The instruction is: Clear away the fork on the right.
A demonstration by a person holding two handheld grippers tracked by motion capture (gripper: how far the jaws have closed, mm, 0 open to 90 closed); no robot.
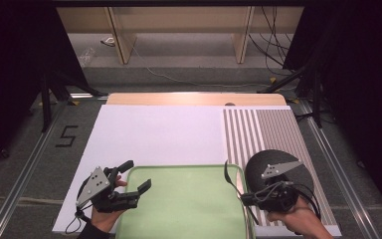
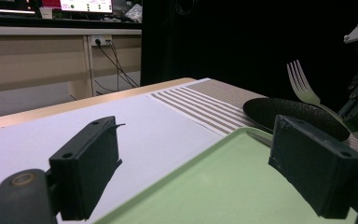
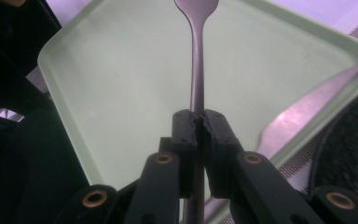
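- Right gripper: jaws clamped on the fork, pinching the handle partway along; tines point away from the camera, over the green tray.
- In the high view the fork hangs above the tray's right edge, just left of the black plate. Left gripper view shows the fork lifted, tines up and tilted.
- A knife lies along the tray's right rim, beside the plate.
- Left gripper: jaws wide apart, holding nothing, over the tray's left corner.
- Handling, my read: fork looks like metal, so light, rigid, not fragile, but smooth and thin; can pivot in a narrow pinch.
- Grip near the handle's middle seems sound; closer to the neck would cut swing.
- Setting it down flat needs a low release, or it'll clatter and skid on the tray.
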